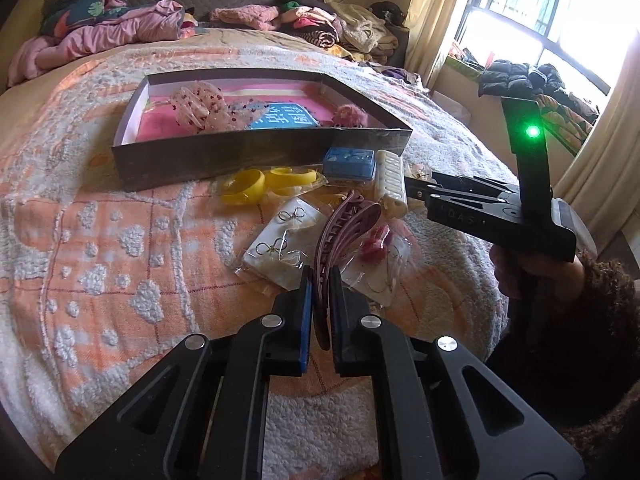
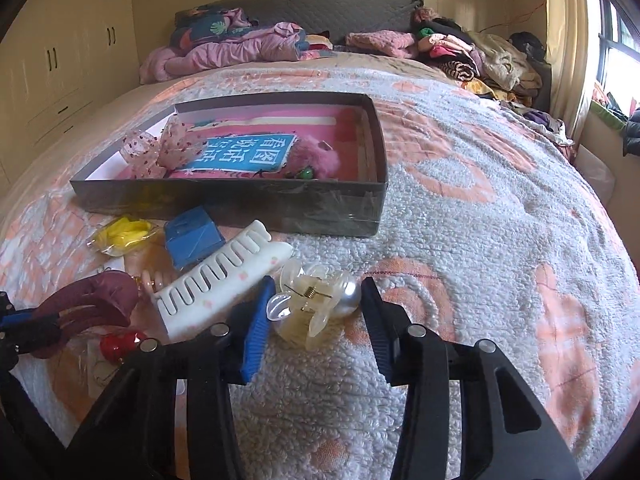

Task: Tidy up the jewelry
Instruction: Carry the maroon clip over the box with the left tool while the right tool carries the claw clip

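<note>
The left gripper (image 1: 320, 280) was held low and level, its two fingers drawn close, clamped on a pink hair clip (image 1: 344, 236). The right gripper (image 2: 318, 290) reached in from the right side, tilted slightly downward, its fingers spread wide apart, a clear hair clip (image 2: 312, 304) lying between them, ungripped.

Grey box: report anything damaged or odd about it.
The grey box looks patched: clear tape wrinkles across its near wall toward the right corner. In the left wrist view that wall bows, perhaps only from the lens. Nothing has spilled.
</note>
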A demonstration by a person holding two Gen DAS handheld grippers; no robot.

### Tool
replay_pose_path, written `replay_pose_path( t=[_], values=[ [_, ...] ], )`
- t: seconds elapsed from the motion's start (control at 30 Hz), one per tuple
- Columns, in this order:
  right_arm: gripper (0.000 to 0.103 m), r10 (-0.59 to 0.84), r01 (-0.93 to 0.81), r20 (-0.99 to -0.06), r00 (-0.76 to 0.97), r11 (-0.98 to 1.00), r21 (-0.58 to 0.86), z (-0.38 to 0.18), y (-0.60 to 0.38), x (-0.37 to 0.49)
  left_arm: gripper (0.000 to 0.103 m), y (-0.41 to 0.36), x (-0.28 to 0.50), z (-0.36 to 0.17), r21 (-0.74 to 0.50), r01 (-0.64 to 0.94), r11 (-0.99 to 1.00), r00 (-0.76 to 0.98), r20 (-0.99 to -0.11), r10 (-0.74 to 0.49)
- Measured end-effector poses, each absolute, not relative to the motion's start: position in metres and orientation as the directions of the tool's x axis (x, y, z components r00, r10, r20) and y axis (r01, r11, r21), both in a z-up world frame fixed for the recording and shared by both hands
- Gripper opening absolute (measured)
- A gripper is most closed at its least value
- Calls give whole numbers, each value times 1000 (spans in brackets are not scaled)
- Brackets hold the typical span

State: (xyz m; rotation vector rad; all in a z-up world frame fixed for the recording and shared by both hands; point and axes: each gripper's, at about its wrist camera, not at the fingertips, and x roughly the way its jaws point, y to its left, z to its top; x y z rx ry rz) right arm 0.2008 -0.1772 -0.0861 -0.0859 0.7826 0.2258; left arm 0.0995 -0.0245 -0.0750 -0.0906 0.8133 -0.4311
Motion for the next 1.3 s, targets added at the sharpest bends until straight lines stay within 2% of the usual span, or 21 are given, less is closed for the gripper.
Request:
replay_pose_path(
  t=[0.67,1.3],
  values=[
    [42,130,-137,-609,783,990,36,-30,-227,140,3,-32,100,-34,-213,356,910,676,-613,-409],
    [42,137,-157,-509,850,988,4,19,-220,138,3,-4,121,12,-202,289,936,786,-509,-352]
  ],
)
